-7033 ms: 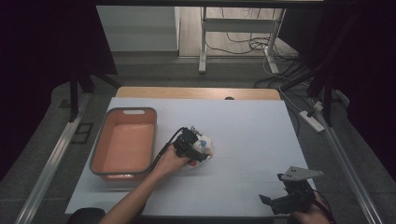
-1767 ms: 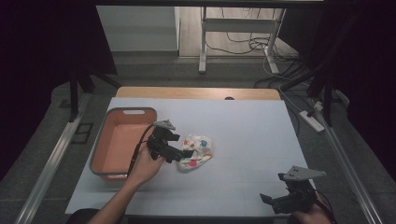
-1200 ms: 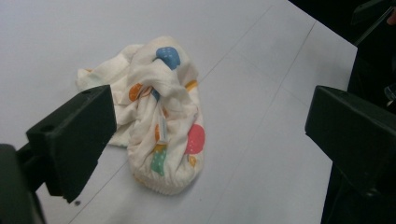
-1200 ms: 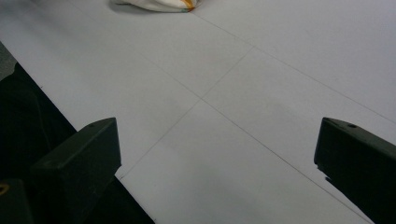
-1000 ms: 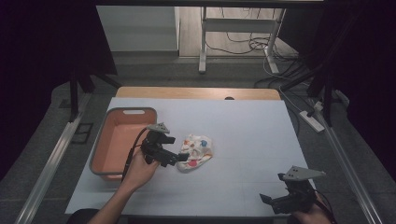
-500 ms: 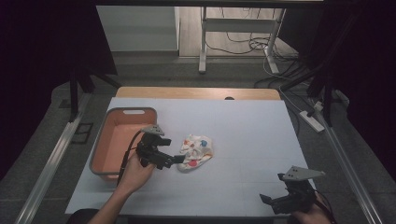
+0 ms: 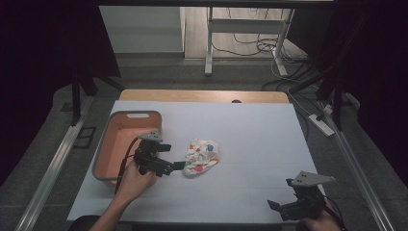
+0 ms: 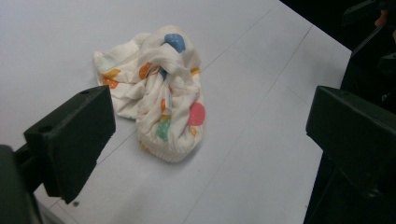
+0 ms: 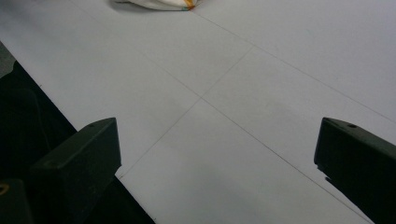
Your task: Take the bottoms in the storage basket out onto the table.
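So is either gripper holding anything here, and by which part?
Nothing is held. The left gripper is open beside the cloth; the right gripper is open over bare table.

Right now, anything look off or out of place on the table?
Only the spotted cloth: it lies crumpled in a loose heap on the white table, beside the orange bin, not in it. Left claw is open just short of it.
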### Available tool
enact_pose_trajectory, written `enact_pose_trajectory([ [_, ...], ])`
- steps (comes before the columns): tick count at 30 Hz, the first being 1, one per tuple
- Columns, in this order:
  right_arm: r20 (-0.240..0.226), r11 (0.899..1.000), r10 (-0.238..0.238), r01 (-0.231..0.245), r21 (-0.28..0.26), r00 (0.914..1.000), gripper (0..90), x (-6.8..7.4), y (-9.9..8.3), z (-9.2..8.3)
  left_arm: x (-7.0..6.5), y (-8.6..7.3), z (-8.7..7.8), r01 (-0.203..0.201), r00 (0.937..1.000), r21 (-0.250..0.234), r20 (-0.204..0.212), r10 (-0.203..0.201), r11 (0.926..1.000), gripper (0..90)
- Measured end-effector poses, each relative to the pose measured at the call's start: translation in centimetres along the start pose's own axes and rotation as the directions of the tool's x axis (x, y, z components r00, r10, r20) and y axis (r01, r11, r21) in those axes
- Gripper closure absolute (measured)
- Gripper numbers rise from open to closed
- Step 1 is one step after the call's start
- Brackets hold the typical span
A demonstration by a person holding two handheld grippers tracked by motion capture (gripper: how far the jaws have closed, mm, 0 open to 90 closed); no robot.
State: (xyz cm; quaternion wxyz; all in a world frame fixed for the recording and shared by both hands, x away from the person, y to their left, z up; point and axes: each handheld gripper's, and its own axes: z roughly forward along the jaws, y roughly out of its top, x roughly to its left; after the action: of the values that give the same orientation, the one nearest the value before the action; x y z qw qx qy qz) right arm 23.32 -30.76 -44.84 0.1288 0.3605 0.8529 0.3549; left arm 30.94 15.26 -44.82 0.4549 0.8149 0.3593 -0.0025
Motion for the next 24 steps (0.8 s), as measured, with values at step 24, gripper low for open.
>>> enact_pose_trajectory([
  [24, 0.001, 1.0, 0.0, 0.0, 0.001, 1.0, 1.0, 0.0, 0.0, 0.0, -0.1, -2.1, -1.2, 0.018, 0.9992, -0.008, -0.035, -0.019, 0.9998, 2.6],
])
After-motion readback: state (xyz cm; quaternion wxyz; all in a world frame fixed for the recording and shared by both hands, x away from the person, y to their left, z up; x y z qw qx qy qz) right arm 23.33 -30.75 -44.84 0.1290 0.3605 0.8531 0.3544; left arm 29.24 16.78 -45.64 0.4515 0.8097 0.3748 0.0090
